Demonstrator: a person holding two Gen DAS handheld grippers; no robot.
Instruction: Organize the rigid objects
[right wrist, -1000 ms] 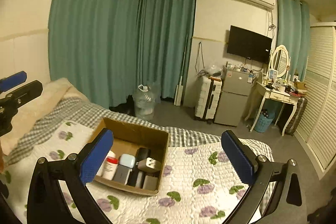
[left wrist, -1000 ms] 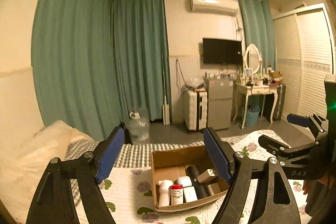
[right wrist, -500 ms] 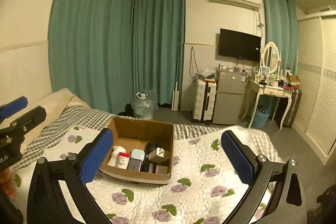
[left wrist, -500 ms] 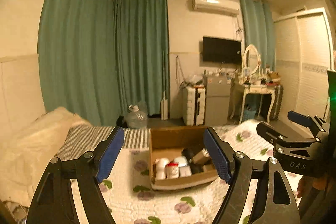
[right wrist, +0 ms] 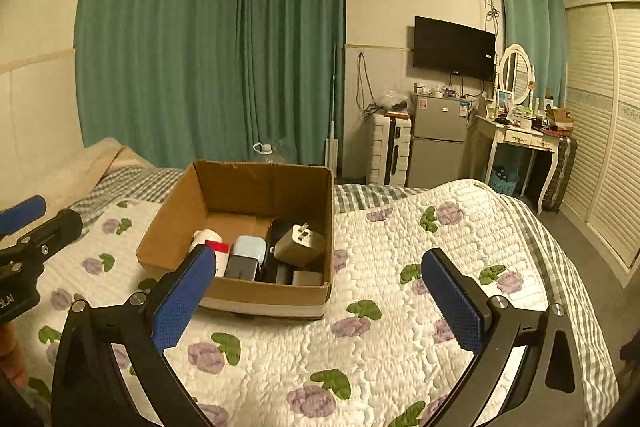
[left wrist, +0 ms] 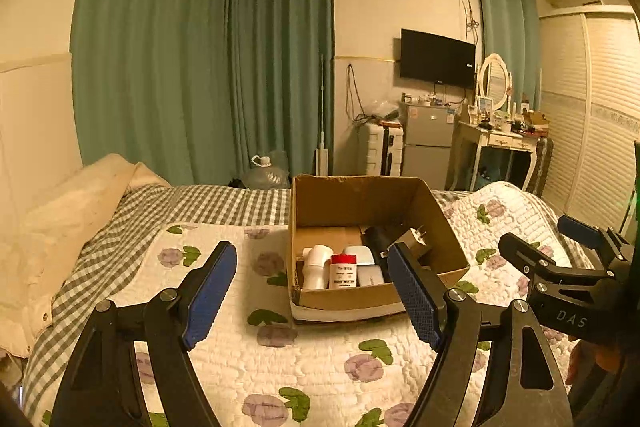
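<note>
— Where are you now, compared with a second ago?

— Lower and closer. I've tipped both tools down, so the cardboard box (left wrist: 376,291) on the quilt (right wrist: 400,347) now sits between my left gripper (left wrist: 316,291)'s fingers instead of at the frame's bottom edge.

— Holding anything?

— No. My left gripper and my right gripper (right wrist: 320,303) are both spread wide and empty.

— And the objects?

— All in the box: a white bottle (left wrist: 316,265), a red-capped bottle (left wrist: 343,270), a plug adapter (right wrist: 299,243), and some dark items, possibly cases; the light is too dim to say.

— So?

— I judge the approach is nearly done; choosing the first item comes next.
</note>
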